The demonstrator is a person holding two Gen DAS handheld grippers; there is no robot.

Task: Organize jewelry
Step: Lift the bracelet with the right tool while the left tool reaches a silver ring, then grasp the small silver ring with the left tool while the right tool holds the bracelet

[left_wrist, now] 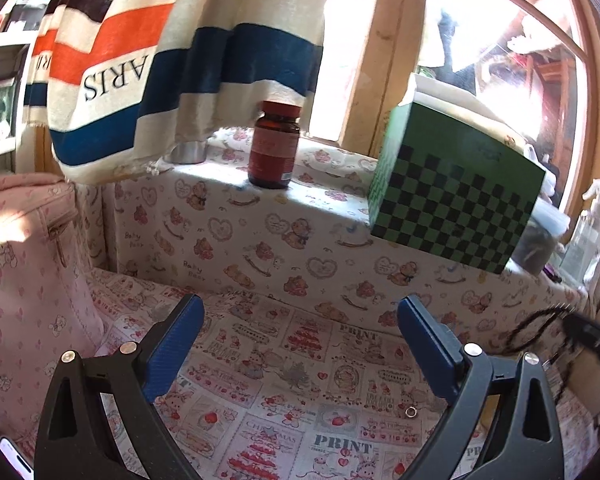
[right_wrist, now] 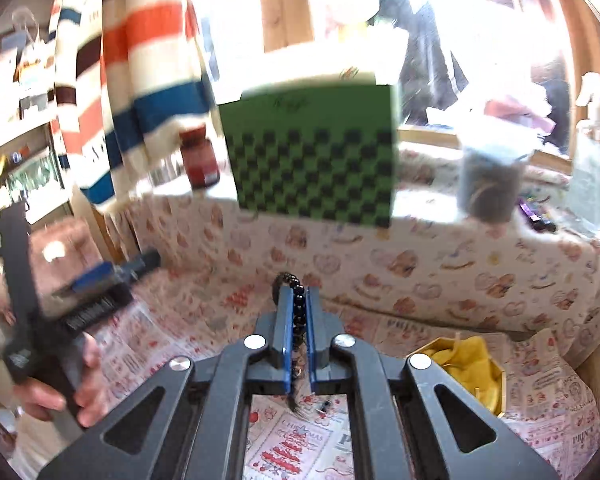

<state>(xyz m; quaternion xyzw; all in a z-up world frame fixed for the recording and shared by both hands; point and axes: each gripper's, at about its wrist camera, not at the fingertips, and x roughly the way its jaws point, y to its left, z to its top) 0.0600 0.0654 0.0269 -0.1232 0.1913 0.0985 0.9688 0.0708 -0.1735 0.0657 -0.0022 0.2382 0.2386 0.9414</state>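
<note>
My right gripper [right_wrist: 299, 294] is shut on a black bead bracelet [right_wrist: 296, 300] and holds it above the printed cloth. The beads loop out past the fingertips. The bracelet also shows blurred at the right edge of the left wrist view [left_wrist: 540, 324]. My left gripper [left_wrist: 300, 320] is open and empty above the cloth, and shows at the left of the right wrist view [right_wrist: 100, 276]. A small silver ring [left_wrist: 410, 412] lies on the cloth near the left gripper's right finger. A gold box with yellow lining [right_wrist: 472, 364] sits on the cloth to my right.
A green checkered box [left_wrist: 456, 196] and a brown pill bottle [left_wrist: 275, 146] stand on the cloth-covered ledge [left_wrist: 220, 216] behind. A striped towel [left_wrist: 172, 60] hangs at back left. A pink bag [left_wrist: 24, 264] stands at left. A dark-filled jar [right_wrist: 492, 172] stands on the ledge.
</note>
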